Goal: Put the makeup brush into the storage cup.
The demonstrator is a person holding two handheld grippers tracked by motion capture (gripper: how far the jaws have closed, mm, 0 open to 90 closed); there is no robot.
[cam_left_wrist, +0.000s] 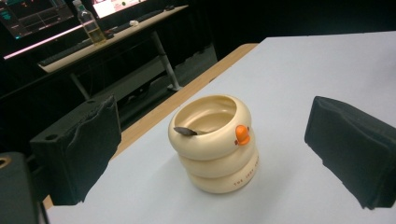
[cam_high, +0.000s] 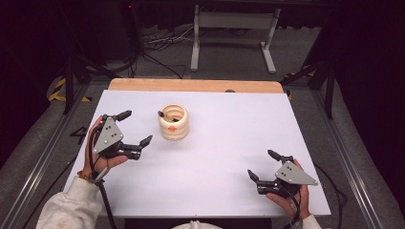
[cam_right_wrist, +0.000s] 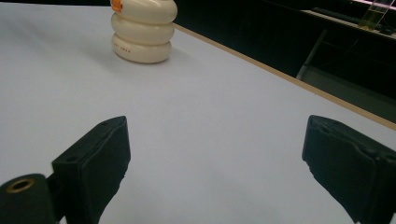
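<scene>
The left gripper (cam_high: 135, 129) hangs with its jaws spread wide and nothing between them, just to the left of the cream ringed cup (cam_high: 173, 122), which stands upright on the white table (cam_high: 229, 157) toward its far middle. In the left gripper view the cup (cam_left_wrist: 215, 142) sits squarely in the gap between the two black jaws, ahead of them and apart from both, so the open mouth of the gripper already faces the cup's side. The cup's long axis runs straight up from the table; a small dark spoon-like piece (cam_left_wrist: 185, 131) rests on its rim, and an orange knob (cam_left_wrist: 242, 134) sticks out from the top ring.

The right gripper (cam_high: 261, 164) is also wide open and empty, well apart from the cup, at the table's near right. From its own view the cup (cam_right_wrist: 142, 30) stands far off. The left hand is clearly the nearer one, so I judge the coming reach to be a short advance toward the cup.
</scene>
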